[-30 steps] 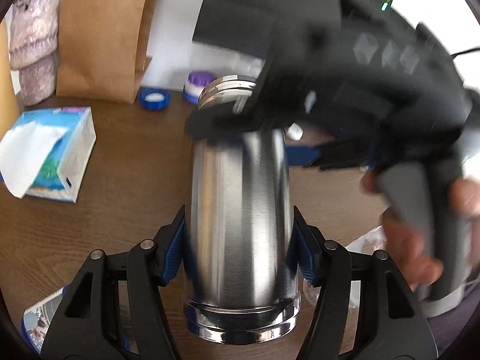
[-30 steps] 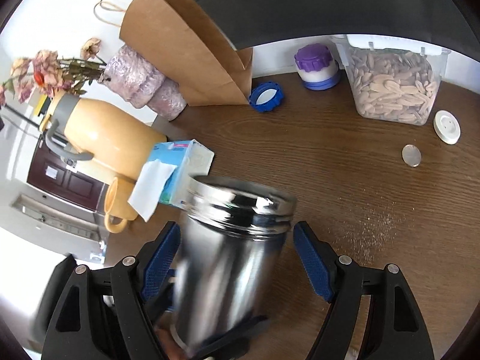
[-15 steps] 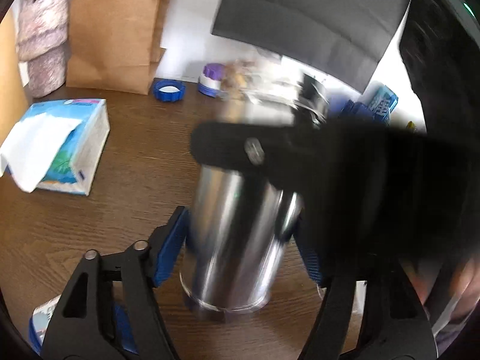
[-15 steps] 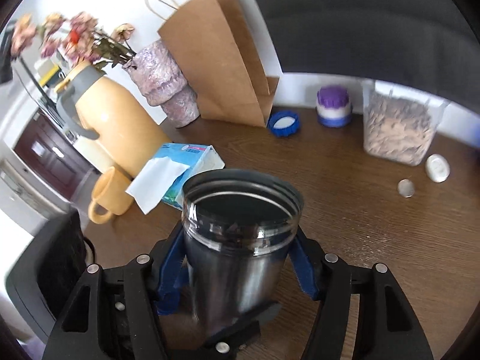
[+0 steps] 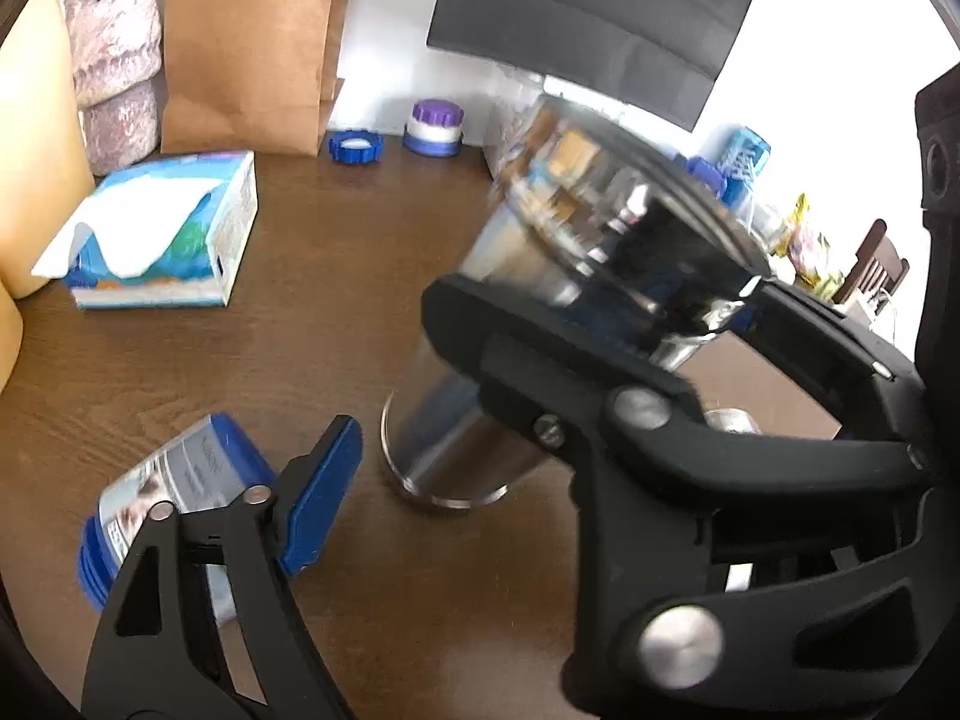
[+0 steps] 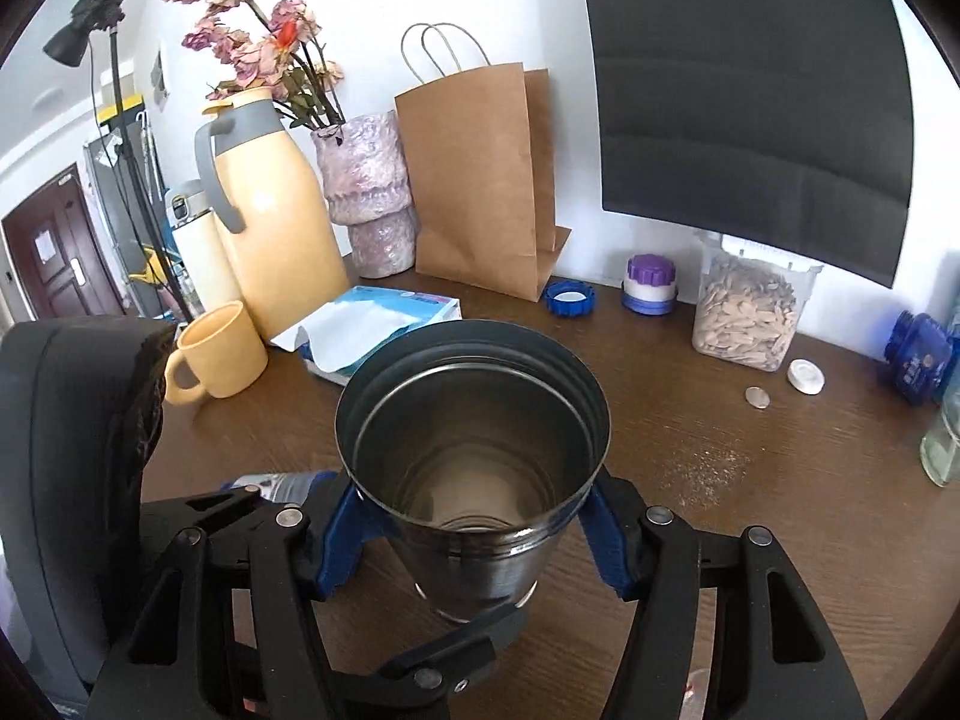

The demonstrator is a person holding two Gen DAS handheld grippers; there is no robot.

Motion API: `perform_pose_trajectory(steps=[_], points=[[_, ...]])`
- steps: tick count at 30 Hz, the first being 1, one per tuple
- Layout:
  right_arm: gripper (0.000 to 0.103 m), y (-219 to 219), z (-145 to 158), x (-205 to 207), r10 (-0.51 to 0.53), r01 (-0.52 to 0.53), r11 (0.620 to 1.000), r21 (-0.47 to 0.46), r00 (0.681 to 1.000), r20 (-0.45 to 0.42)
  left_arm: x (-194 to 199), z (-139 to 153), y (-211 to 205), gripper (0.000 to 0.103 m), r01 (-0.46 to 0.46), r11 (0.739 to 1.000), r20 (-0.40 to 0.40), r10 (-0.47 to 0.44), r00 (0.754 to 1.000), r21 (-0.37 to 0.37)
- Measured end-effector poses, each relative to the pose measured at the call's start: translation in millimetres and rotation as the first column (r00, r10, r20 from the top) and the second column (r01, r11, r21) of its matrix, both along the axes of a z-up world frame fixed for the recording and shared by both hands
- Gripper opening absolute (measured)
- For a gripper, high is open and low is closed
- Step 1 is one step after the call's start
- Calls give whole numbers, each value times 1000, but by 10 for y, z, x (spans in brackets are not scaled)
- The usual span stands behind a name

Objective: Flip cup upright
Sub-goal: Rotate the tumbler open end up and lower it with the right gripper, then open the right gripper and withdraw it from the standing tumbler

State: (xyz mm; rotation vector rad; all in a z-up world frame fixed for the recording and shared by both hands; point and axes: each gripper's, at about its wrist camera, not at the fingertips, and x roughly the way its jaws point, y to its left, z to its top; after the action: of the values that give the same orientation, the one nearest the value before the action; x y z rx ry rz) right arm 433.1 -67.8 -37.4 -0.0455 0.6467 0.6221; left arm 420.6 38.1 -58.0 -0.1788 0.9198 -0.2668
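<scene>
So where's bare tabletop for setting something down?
Bare wood lies between the tissue box and the steel cup, and right of the cup, before the seed jar and coin. Crowded along the back: jug, mug, paper bag.

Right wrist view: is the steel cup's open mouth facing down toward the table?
No, the steel cup shows its open mouth upward, its empty inside visible, held between the right gripper pads.

Right finger of left gripper (image 5: pixel 456 504) hidden behind the black frame of right gripper (image 6: pixel 474 531). Steel cup (image 5: pixel 540 324) motion-blurred, rim smeared, lower wall partly covered. Label on blue-capped jar (image 5: pixel 174 492) unreadable. Yellow jug (image 5: pixel 30 168) cut off at left edge. Cup base hidden in right wrist view.
</scene>
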Motion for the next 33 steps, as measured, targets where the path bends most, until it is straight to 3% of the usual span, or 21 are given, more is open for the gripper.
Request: perform_pose_trajectory(steps=[5,9,12,17,21,24,27,29,33], points=[[66,-48,-5,-131,-34,34,999,4,999,8,-61,-27,-23,80,60,998,-34,-61,998,-33],[66,-38,3,-202,-59,61,997,-49,997,40,-125,-39,-44,80,76,997,-45,-77,996,-21],[66,12,-6,-225,-72,80,990,-116,995,71,-207,-11,7,80,72,997,-47,-72,996,-5],[67,-11,4,-212,-91,96,988,-121,995,48,-363,96,131,83,30,999,-16,-30,999,22],[81,-45,101,-320,-98,100,984,-145,995,24,-469,187,171,83,7,999,-1,-7,1000,35],[82,-147,243,-514,-91,94,987,-132,995,30,-597,320,153,84,-13,998,46,9,999,66],[82,-312,378,-750,-96,100,987,-129,995,35,-766,433,129,96,-63,991,113,50,992,118],[82,-466,447,-935,-121,124,984,-128,992,32,-943,535,99,96,-97,984,174,70,982,151],[82,-753,552,-1307,-155,156,983,-99,988,18,-1262,666,48,96,-131,971,221,86,971,200]])
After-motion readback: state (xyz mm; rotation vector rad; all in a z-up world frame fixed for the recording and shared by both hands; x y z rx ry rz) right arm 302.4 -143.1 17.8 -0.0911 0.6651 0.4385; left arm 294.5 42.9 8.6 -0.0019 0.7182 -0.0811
